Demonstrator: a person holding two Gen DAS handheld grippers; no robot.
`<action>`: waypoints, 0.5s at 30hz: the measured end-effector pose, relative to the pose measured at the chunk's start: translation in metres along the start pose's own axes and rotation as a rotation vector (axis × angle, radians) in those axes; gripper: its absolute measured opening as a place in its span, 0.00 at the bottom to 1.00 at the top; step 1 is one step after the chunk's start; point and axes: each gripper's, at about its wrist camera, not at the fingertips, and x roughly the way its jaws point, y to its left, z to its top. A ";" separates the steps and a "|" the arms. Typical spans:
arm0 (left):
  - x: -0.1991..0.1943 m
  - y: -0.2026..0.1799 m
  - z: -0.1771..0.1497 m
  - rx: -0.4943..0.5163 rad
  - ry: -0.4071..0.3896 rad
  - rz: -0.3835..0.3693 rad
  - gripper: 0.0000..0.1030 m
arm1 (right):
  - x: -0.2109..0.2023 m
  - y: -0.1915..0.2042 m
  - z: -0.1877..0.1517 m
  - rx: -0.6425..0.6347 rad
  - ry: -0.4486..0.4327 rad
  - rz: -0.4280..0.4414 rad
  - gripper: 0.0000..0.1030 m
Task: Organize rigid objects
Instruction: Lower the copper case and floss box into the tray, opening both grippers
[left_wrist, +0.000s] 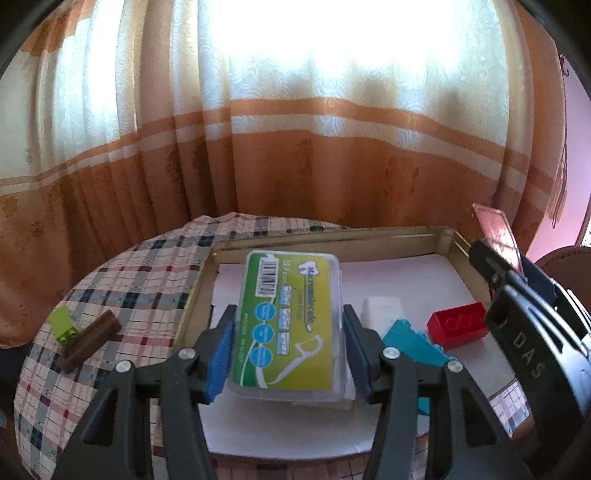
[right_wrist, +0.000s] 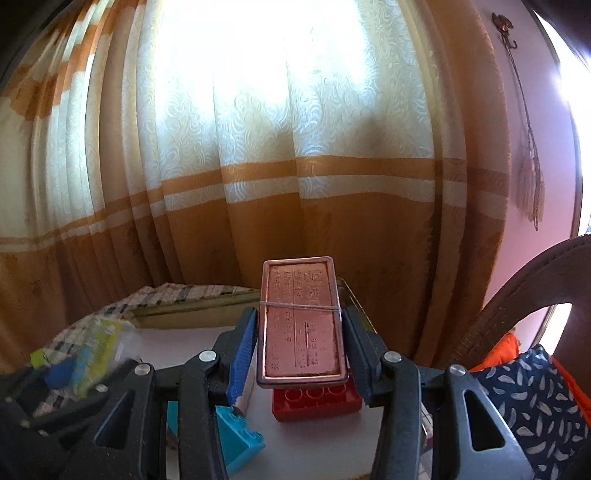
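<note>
While the left tool (left_wrist: 288, 343) clamps the floss box (left_wrist: 291, 325), the right tool (right_wrist: 301, 350) grips the copper tin (right_wrist: 301, 321).

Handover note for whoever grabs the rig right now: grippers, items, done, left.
Left gripper: shut on the floss pick box, held over the tray.
Right gripper: shut on the copper tin, held above the red brick.
In the tray: red brick, teal brick, white block.
Outside it, on the checked cloth: green brick and brown block.
Done: three pieces in the tray.
Left: probably set down both held items, then fetch the two on the cloth.
</note>
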 end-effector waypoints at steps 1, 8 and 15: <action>0.003 -0.002 0.000 0.002 0.006 0.002 0.52 | 0.002 -0.001 0.000 0.000 0.002 -0.002 0.48; 0.015 -0.012 0.005 0.030 0.013 0.010 0.52 | 0.024 0.002 0.000 -0.004 0.089 0.011 0.48; 0.026 -0.015 0.006 0.058 -0.002 0.040 0.53 | 0.039 0.004 -0.004 0.017 0.156 0.043 0.48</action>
